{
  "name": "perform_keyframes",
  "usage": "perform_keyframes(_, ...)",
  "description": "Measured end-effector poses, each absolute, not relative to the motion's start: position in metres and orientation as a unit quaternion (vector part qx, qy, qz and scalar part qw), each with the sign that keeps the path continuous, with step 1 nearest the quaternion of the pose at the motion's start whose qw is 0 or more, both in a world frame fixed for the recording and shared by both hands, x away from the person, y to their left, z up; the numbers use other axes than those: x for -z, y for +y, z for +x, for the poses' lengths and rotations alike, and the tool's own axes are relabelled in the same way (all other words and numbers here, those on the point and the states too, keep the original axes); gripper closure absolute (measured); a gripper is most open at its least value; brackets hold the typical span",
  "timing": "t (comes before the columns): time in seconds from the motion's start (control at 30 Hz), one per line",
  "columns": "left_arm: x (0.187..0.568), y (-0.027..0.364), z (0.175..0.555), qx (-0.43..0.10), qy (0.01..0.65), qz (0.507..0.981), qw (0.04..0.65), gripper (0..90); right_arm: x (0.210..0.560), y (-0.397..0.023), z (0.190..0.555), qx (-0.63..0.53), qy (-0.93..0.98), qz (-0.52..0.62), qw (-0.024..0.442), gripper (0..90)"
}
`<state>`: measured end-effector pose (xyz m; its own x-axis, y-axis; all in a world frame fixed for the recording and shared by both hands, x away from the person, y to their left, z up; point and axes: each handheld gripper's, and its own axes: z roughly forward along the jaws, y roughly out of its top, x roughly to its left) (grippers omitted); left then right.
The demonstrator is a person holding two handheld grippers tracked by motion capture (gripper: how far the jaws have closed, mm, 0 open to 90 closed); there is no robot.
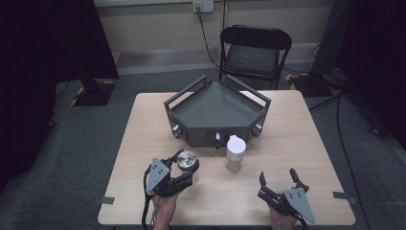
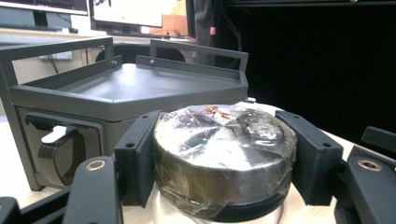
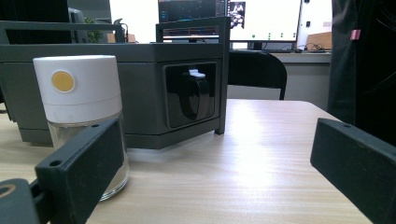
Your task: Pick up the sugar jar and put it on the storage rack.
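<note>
Left gripper (image 1: 184,165), near tabletop's front-left corner: jaws clamped on silver-lidded jar (image 2: 224,154), likely for lifting. Right gripper (image 1: 279,183), front-right: jaws apart, idle.

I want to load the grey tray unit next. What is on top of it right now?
Nothing visible: the grey tray unit has a bare dark deck in the high view. The left gripper view shows part of it, also bare. The far corner behind its rail is partly hidden.

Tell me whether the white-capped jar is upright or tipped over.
Upright. The white-capped jar stands on its base on the table, cap on top, in front of the grey tray.
</note>
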<state>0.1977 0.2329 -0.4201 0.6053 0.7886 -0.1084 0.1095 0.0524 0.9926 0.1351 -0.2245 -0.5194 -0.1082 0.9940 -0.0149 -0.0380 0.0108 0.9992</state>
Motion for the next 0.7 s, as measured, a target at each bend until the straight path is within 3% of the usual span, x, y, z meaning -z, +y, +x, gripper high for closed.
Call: perform_keyframes(0.7, 0.371, 0.225, 0.229, -0.281, 0.348, 0.639, 0.625, 34.7, 0.519, -0.225, 0.135, -0.533, 0.521, 0.459, 0.484, 1.5)
